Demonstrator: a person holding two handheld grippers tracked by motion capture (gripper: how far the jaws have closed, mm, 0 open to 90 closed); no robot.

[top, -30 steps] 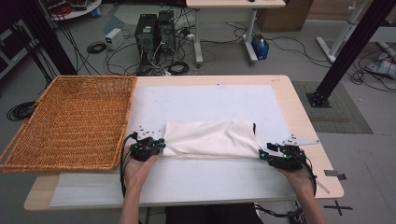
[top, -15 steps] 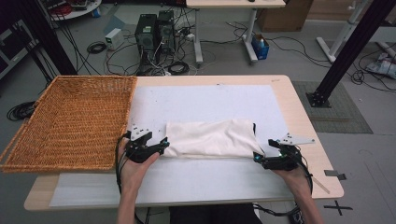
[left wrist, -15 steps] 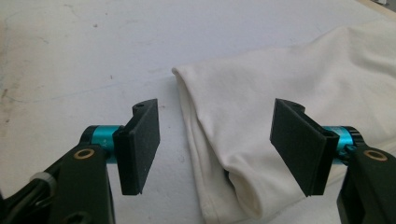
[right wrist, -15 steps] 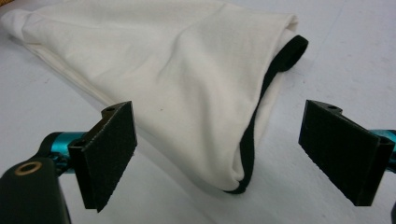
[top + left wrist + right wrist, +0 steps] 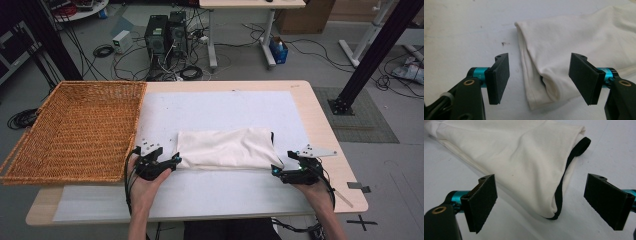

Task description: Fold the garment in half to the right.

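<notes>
The high view looks forward and down from above the person's side of the table [image 5: 320, 115], far enough back to take in the whole top, the basket [image 5: 75, 130] at its left, and the floor with computers [image 5: 165, 35] beyond. The left gripper view rides low over the white mat [image 5: 461, 30], looking along its own jaws at the cloth's [image 5: 564, 42] near left corner from close up. The right gripper view sits just as low and close, facing the cloth's right corner with the black edging [image 5: 560, 192]. All three views share the cloth and the mat under it
</notes>
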